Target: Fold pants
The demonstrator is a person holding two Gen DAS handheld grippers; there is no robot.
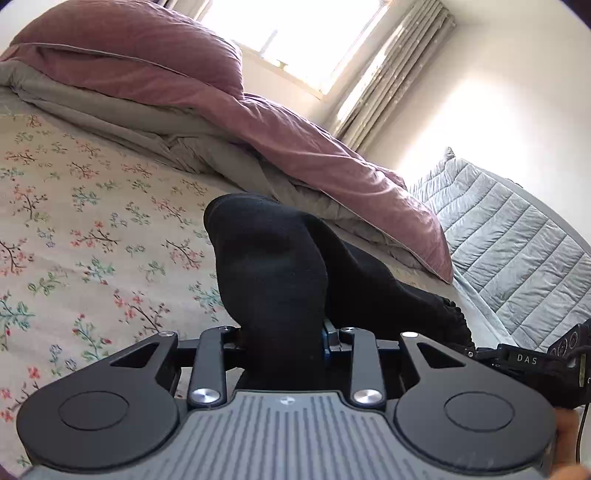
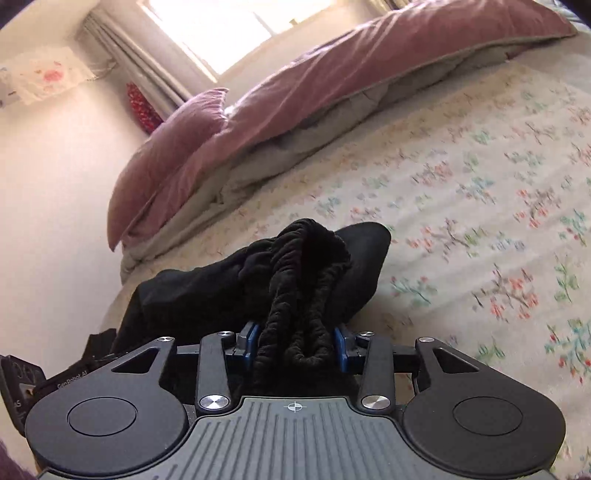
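Black pants (image 1: 273,266) are bunched up above the floral bedsheet (image 1: 92,221). My left gripper (image 1: 280,343) is shut on a smooth fold of the pants, which hides the fingertips. In the right wrist view my right gripper (image 2: 295,347) is shut on the ribbed elastic waistband (image 2: 295,302) of the pants (image 2: 221,280). The blue finger pads (image 2: 339,347) show on either side of the fabric. The right gripper also shows at the right edge of the left wrist view (image 1: 535,358).
A mauve and grey duvet (image 1: 184,92) is heaped along the far side of the bed, with a mauve pillow (image 2: 166,155) at its end. A quilted grey cover (image 1: 517,236) lies beyond the bed edge. A bright window (image 1: 295,33) with curtains (image 1: 399,70) is behind.
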